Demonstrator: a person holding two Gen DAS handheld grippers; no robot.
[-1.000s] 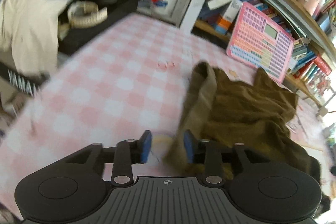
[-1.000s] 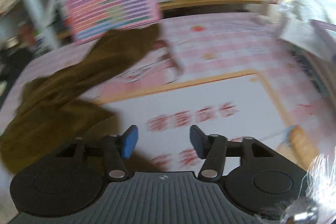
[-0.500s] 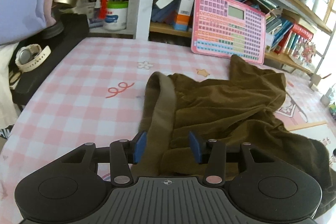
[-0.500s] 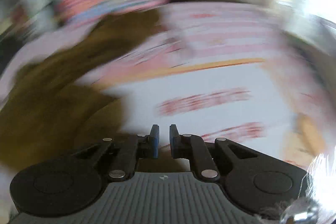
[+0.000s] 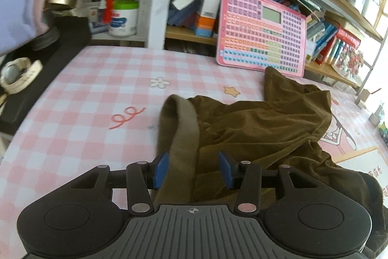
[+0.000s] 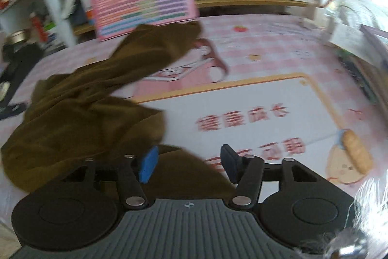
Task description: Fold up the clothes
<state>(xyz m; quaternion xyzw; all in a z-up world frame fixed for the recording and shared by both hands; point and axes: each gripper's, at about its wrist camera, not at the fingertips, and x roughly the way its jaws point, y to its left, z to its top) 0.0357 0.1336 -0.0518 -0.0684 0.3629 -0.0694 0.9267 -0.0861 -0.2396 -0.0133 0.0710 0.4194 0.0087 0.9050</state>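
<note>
Lying crumpled on a pink-and-white checked tablecloth [image 5: 92, 94], an olive-brown garment [image 5: 254, 128] spreads from the near edge of the table toward the shelves, one pointed end reaching up to the foot of a pink keyboard toy [image 5: 262, 38] that leans against the lower shelf. A paler, flatter band of the same cloth [image 5: 186, 137] runs along the garment's left side and curves over at its far end. The left gripper [image 5: 194, 170] hangs low over that band with its blue-padded fingers [image 5: 160, 170] spread wide apart, the band and a fold of the brown cloth lying in the gap between them; the pads do not press on the fabric. In the right wrist view, which is blurred, the same garment [image 6: 80, 113] fills the left half of the table, and the right gripper [image 6: 189, 164] also stands with its fingers apart, a dark flap of the cloth lying between and under them. To the right of that flap lies a white printed mat [image 6: 254, 113] with red characters and an orange border. Behind the table, shelves hold books [image 5: 322, 33], a white tub [image 5: 123, 18] and a red tassel [image 5: 109, 4]; a black case [image 5: 43, 60] with a coiled white strap [image 5: 17, 74] sits at the table's left edge.
</note>
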